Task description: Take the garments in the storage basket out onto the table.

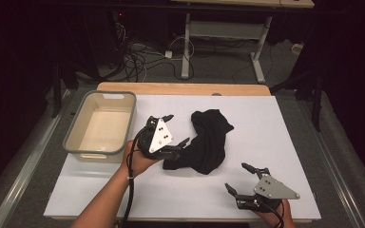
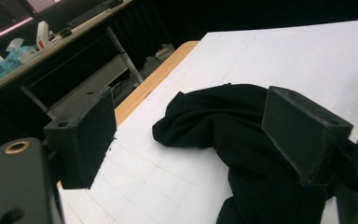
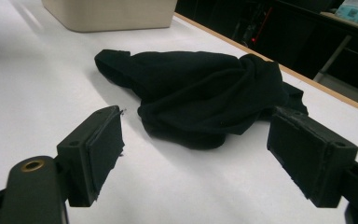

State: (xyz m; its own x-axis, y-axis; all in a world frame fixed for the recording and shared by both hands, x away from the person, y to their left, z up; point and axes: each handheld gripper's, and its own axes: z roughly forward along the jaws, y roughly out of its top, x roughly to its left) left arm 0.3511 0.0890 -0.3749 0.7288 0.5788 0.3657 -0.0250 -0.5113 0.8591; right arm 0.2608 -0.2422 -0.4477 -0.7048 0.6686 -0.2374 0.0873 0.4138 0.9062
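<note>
A crumpled black cloth (image 1: 209, 140) lies on the white table top, right of centre. My left gripper (image 1: 178, 128) is open at the cloth's left edge, held by a hand. In the left gripper view the black cloth (image 2: 228, 116) spreads between and beyond the wide jaws of the left gripper (image 2: 186, 112), and the right jaw hangs over its folds. My right gripper (image 1: 236, 176) stands open near the front edge, apart from the cloth. In the right gripper view the black cloth (image 3: 200, 88) lies ahead of the open right gripper (image 3: 198, 126).
A beige plastic bin (image 1: 71, 137) stands empty at the table's left, and the bin's wall (image 3: 112, 11) shows in the right gripper view. The table's wooden edge (image 1: 185, 88) runs along the back. Beyond it are a desk frame (image 1: 186, 42) and floor cables (image 1: 138, 57).
</note>
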